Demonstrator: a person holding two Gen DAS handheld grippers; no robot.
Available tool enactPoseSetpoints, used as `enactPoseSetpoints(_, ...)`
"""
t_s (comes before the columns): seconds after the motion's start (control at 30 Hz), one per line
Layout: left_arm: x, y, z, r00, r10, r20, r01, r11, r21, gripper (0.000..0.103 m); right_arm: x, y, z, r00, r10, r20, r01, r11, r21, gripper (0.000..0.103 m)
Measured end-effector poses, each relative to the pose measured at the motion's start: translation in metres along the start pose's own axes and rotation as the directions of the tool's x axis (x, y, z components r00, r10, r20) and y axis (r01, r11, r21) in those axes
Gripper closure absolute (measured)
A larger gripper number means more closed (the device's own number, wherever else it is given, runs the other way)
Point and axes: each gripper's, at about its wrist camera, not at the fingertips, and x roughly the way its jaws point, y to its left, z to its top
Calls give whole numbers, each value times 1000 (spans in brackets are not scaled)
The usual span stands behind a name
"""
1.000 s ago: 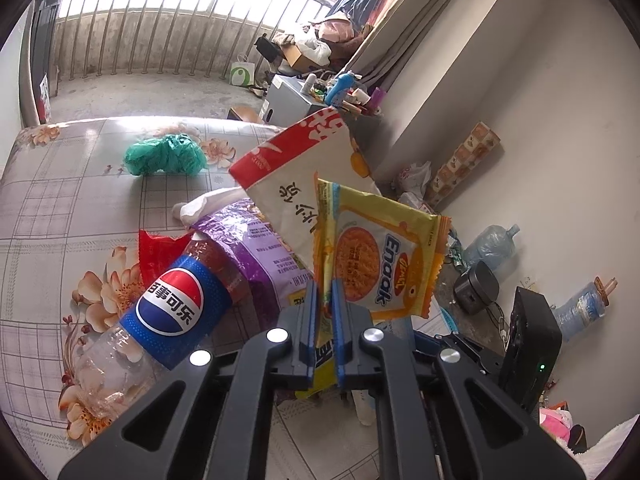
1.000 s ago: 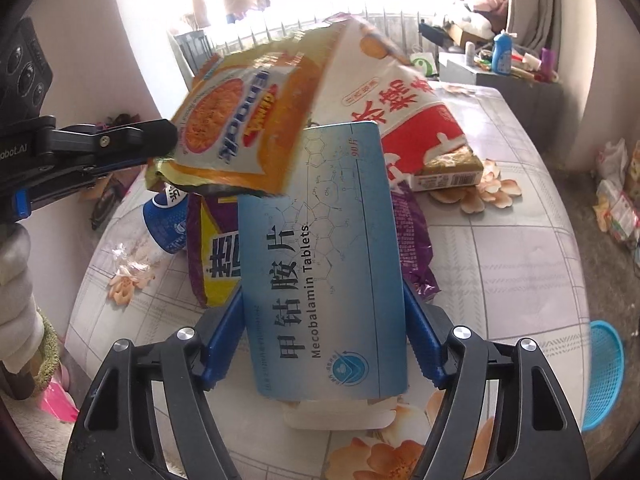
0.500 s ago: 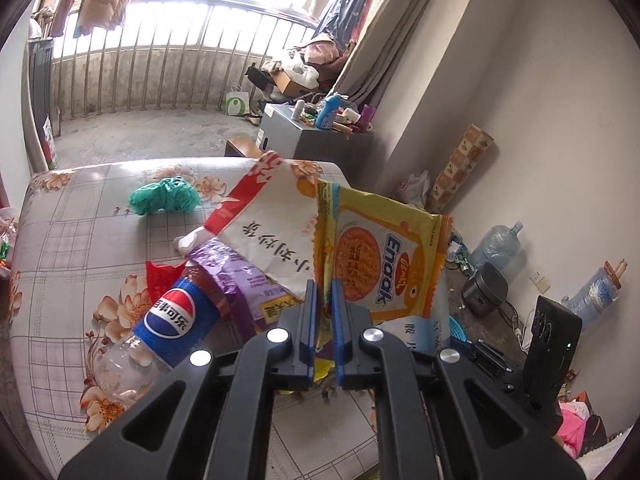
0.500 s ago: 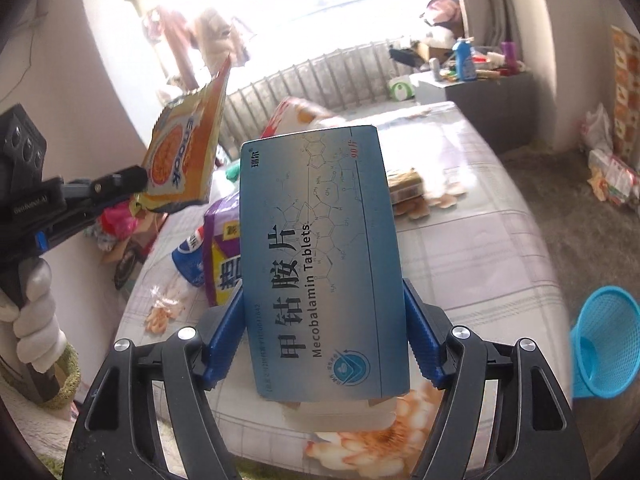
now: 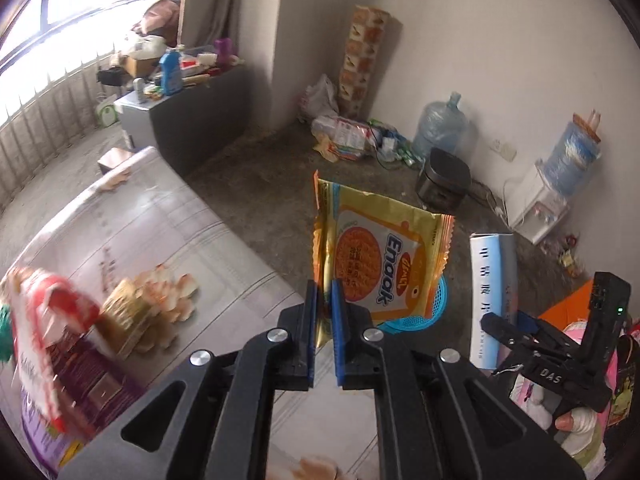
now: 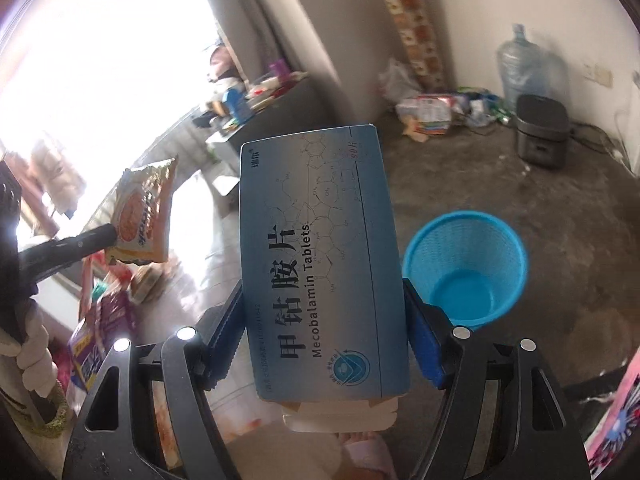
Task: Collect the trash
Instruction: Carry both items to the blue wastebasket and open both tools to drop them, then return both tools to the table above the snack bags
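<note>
My left gripper (image 5: 324, 292) is shut on a yellow Enaak snack wrapper (image 5: 380, 256), held upright past the table's right edge. The wrapper also shows in the right wrist view (image 6: 142, 216). My right gripper (image 6: 324, 304) is shut on a blue Mecobalamin tablet box (image 6: 320, 256), which also shows in the left wrist view (image 5: 492, 288). A blue mesh trash basket (image 6: 464, 268) stands on the floor just right of the box; in the left wrist view the basket (image 5: 412, 320) is mostly hidden behind the wrapper.
The flowered table (image 5: 192, 248) still carries a red-and-white bag (image 5: 52, 320), a purple packet (image 5: 80, 380) and a cracker pack (image 5: 128, 312). On the concrete floor are a black cooker (image 5: 442, 176), a water jug (image 5: 440, 128) and a litter pile (image 5: 348, 136) by the wall.
Both grippers swung right, off the table and toward the floor, each keeping its item. The blue basket has come close in the right wrist view.
</note>
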Motion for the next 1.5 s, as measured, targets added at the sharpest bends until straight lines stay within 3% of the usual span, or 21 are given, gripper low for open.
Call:
enactPoseSetpoints(0.13,103,-54,35,989,3,-148,14,993,118,96,19,-52,23,1000,-22,-14,24,991,132,34)
enactPoseSetpoints(0.23,171,-89,42,974,21,-226,26,979,200,96,46,-85,36,999,-3,-46,13,974,224,34)
enactPoseSetpoints(0.33,231,-112,44,960,3,-279,58,976,212,94,84,-122,44,996,3,-90,26,948,318,32)
enactPoseSetpoints(0.43,275,-119,43,946,-15,-325,78,980,183,83,124,-158,45,989,-49,-142,102,914,393,29)
enactPoseSetpoints(0.57,282,-128,42,956,-32,-293,88,980,179,66,147,-182,46,979,-108,-171,174,879,443,26)
enactPoseSetpoints(0.73,247,-123,49,980,-84,-182,118,976,185,62,128,-180,45,983,-142,-113,177,888,425,26)
enactPoseSetpoints(0.9,185,-115,54,984,-165,-71,173,977,127,61,90,-153,47,975,-221,1,210,929,303,22)
enactPoseSetpoints(0.93,166,-113,53,980,-196,-38,199,973,121,59,77,-139,47,969,-244,39,225,938,263,20)
enactPoseSetpoints(1.0,125,-108,48,968,-249,34,243,962,121,40,57,-115,48,956,-267,125,242,953,183,10)
enactPoseSetpoints(1.07,87,-100,40,946,-312,91,299,945,133,28,32,-85,47,933,-278,230,264,960,91,7)
enactPoseSetpoints(1.2,10,-81,15,923,-330,196,300,939,168,18,-8,-33,42,885,-239,400,287,956,-64,7)
enactPoseSetpoints(1.37,-85,-39,-26,885,-258,388,240,966,95,5,-38,11,38,877,-93,471,188,969,-158,7)
enactPoseSetpoints(1.43,-116,-13,-45,867,-196,458,204,978,33,5,-44,24,39,876,-33,482,138,973,-185,7)
enactPoseSetpoints(1.5,-138,9,-63,860,-119,496,154,988,-30,5,-52,42,39,875,20,484,101,970,-222,7)
